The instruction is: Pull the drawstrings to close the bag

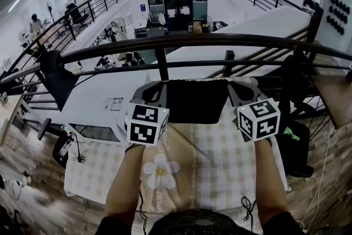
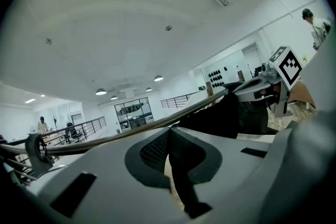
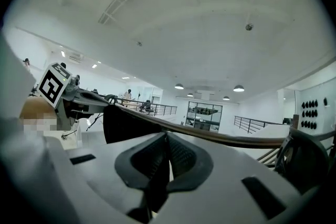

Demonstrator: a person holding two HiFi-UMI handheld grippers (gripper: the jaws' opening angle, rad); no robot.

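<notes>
The left gripper has its ribbed dark pads pressed tight together on a flat black drawstring, and the right gripper is clamped the same way on the other drawstring. The bag, soft matte black cloth and roughly square, hangs in the air between them, with the left gripper at its 9 o'clock and the right at its 3 o'clock. Below, at 6 o'clock, lies a table under a pale checked cloth, with a beige daisy-printed cloth on it. At 12 o'clock a curved dark railing crosses a bright white hall.
</notes>
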